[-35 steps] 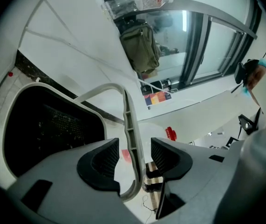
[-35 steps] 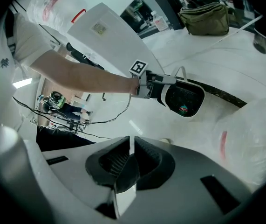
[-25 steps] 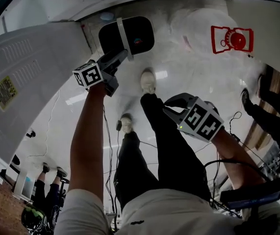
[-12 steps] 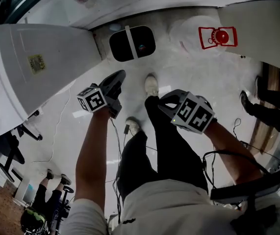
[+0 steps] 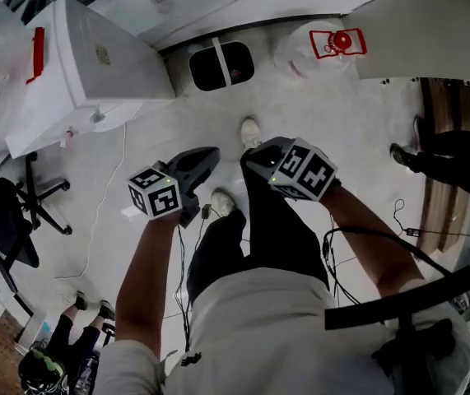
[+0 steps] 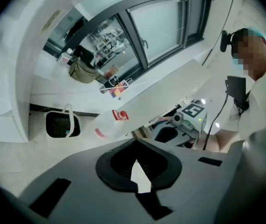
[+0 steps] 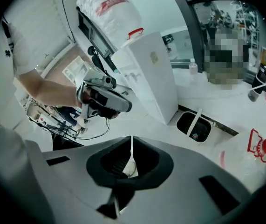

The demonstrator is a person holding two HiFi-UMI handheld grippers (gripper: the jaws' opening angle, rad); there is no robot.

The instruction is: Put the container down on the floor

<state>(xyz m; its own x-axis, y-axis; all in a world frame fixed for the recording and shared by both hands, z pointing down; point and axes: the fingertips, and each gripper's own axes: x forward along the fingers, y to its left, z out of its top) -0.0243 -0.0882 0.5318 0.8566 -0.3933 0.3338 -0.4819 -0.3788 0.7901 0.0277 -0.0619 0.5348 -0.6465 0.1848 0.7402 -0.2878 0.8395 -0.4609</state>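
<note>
Container (image 5: 221,64): black, open-topped, with a white handle lying across its mouth; it stands upright on the pale floor (image 5: 350,122) at the foot of the wall; nothing grips or touches it.

Beside it on one side stands a white cabinet (image 5: 107,60); on the other, near but apart, sits a clear bag with red print (image 5: 327,43).

My left gripper (image 6: 135,143): jaws pressed together at the tips, nothing between them; it hangs above the floor, well apart from the container, pointing roughly toward it.

My right gripper (image 7: 131,143): jaws closing, only a hairline slit left between them, nothing in it; it sits level with the left one, near it but not touching, over my leg.

My front shoe (image 5: 251,132) is planted on the floor between the grippers and the container; the other shoe (image 5: 222,201) is set further back, just beside the left gripper in the head view.

A thin cable (image 5: 111,196) trails over the floor on the left; a black office chair (image 5: 16,208) stands beyond it.
</note>
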